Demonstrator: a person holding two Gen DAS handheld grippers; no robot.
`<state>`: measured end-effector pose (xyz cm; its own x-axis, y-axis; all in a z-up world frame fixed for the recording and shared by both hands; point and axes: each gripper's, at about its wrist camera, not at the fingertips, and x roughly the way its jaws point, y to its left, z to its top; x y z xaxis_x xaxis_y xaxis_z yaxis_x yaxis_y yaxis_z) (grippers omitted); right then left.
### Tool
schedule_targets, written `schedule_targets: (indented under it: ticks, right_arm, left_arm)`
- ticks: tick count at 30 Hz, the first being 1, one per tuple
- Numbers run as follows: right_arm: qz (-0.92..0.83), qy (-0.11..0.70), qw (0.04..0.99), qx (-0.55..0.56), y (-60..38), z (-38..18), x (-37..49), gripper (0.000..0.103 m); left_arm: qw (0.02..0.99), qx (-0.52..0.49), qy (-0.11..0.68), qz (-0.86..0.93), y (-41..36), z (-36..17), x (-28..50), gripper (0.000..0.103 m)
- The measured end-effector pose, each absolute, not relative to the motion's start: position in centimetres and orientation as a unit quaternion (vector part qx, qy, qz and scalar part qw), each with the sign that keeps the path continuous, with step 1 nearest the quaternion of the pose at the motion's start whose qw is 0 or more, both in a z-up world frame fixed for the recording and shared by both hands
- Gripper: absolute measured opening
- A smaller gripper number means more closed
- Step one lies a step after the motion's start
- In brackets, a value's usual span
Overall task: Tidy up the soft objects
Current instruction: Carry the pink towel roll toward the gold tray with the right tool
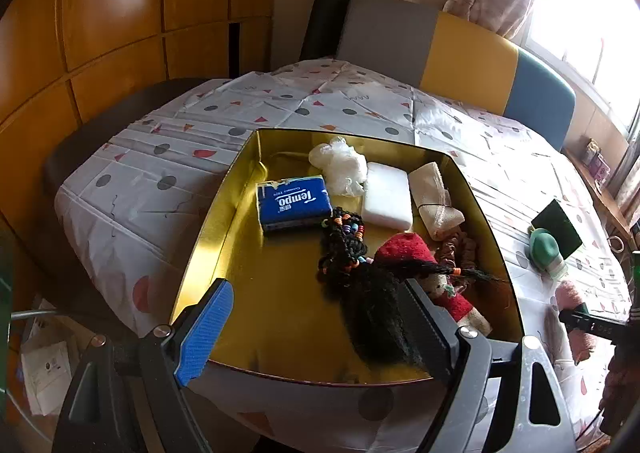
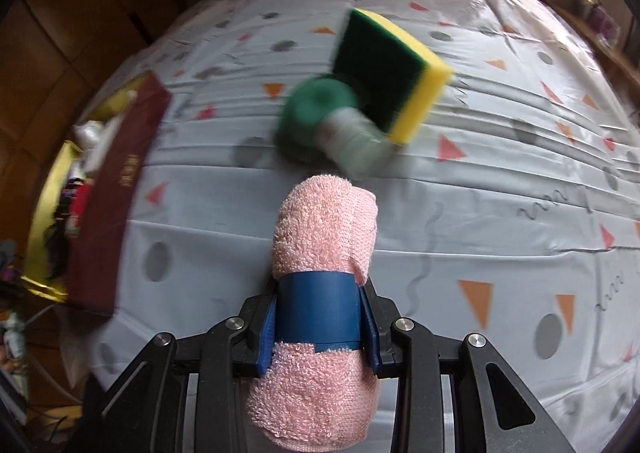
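Observation:
An open box with a gold lining (image 1: 224,221) holds a blue tissue pack (image 1: 294,205), a white plastic wad (image 1: 340,165), a white block (image 1: 388,195), a bandage roll (image 1: 434,197), a black beaded braid (image 1: 356,273), a red doll (image 1: 416,257) and a brown scrunchie (image 1: 460,249). My left gripper (image 1: 316,329) hangs open over the box's near end, with nothing between its pads. My right gripper (image 2: 318,327) is shut on a rolled pink towel (image 2: 324,221) with a blue band (image 2: 316,309). It holds the towel above the tablecloth, right of the box (image 2: 116,205).
A green-and-yellow sponge (image 2: 384,69) and a green-capped clear bottle (image 2: 324,117) lie on the spotted tablecloth (image 2: 500,213) beyond the towel. Grey, yellow and blue chair backs (image 1: 468,57) stand behind the table. A wooden wall is on the left and a window on the right.

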<state>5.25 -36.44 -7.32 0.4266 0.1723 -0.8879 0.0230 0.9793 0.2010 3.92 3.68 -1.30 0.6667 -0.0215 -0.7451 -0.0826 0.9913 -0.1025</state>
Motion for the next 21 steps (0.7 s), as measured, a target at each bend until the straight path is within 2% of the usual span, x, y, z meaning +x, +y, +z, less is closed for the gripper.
schedule_targets:
  ticks: [11,21]
  right_arm:
    - [0.144,0.474,0.864,0.091,-26.5,-2.1,6.1,0.035]
    - [0.226,0.467,0.852,0.074,-16.5,-0.7,7.6,0.035]
  left_arm:
    - [0.913,-0.071,0.400,0.030,5.2,-1.0,3.4,0.086]
    - [0.914,-0.086,0.393,0.060,7.8,-0.9,2.9,0.086]
